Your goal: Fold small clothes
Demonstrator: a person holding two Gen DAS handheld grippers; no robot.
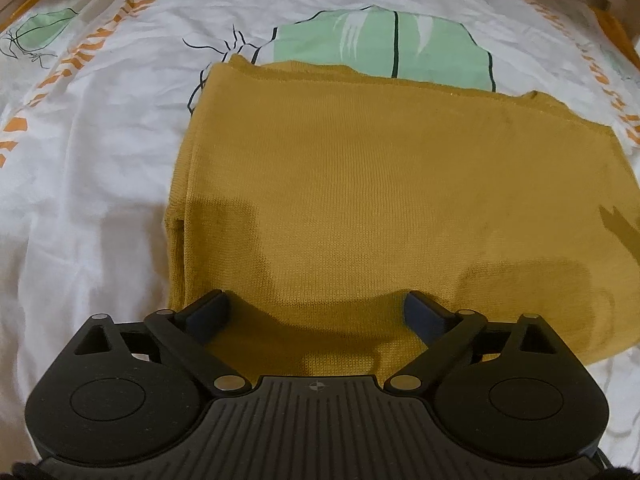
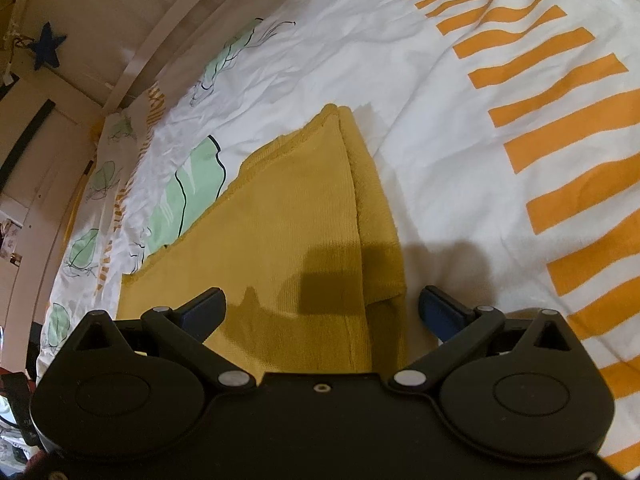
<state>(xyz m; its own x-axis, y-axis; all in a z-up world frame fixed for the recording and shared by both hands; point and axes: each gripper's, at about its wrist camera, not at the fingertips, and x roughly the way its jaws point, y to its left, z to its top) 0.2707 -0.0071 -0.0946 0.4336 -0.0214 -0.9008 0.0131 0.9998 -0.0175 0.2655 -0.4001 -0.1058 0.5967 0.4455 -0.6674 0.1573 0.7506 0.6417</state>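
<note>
The mustard-yellow knit garment (image 1: 360, 200) lies folded into a flat rectangle on the bed sheet (image 1: 100, 140), a white one printed with green leaves and orange stripes. The left hand-held gripper (image 1: 316, 312) hangs over the garment's near edge with its jaws spread wide and nothing between them; the right hand-held gripper (image 2: 322, 312) is likewise wide and empty, straddling the garment's right-hand folded edge, where stacked layers show. This looks like a let-go after a fold, so to finish it well both grippers should lift straight off without dragging the top layer, and any next fold should pinch all layers at a corner together. In the left wrist view the rectangle's long axis seems to run across the picture, its far hem lying against a green leaf print (image 1: 380, 48).
</note>
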